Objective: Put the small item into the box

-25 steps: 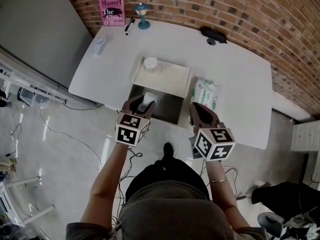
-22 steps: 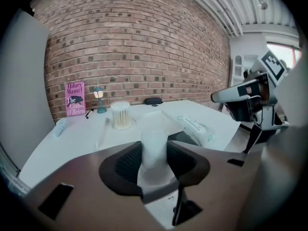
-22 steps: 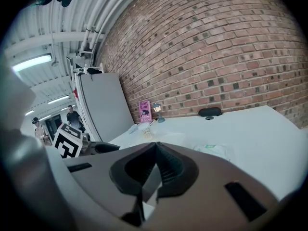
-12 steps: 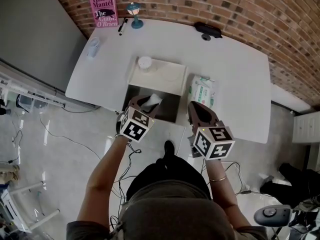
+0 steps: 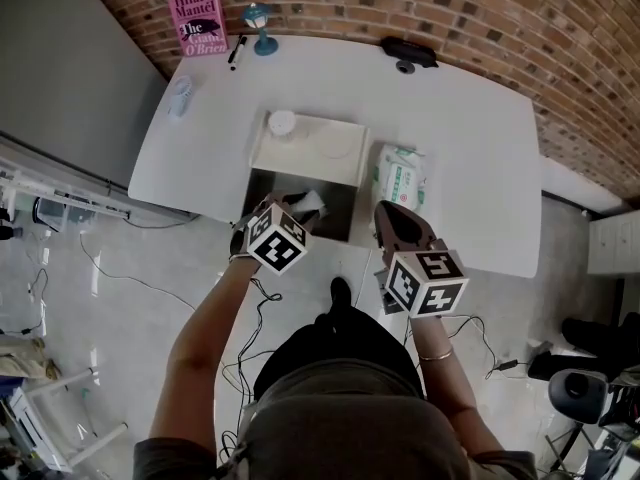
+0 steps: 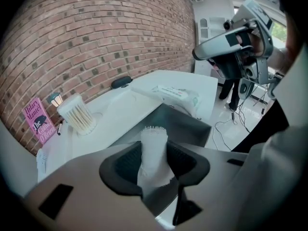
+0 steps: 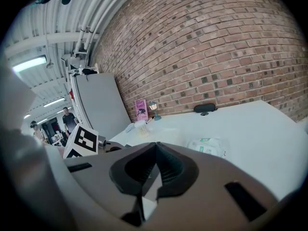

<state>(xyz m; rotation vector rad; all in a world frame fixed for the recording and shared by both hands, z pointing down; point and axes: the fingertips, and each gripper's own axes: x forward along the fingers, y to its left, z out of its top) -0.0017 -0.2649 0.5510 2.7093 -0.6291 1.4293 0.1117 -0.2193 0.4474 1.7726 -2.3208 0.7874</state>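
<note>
Nearest, the right gripper (image 7: 155, 150) is pressed together and empty, beside the desk (image 5: 470, 168) edge. The left gripper (image 6: 154, 163) pinches a white item (image 6: 154, 136) by its lower end, over the near side of the open grey box (image 6: 187, 124). Released here, the item could clip the rim and fall to the floor.
</note>
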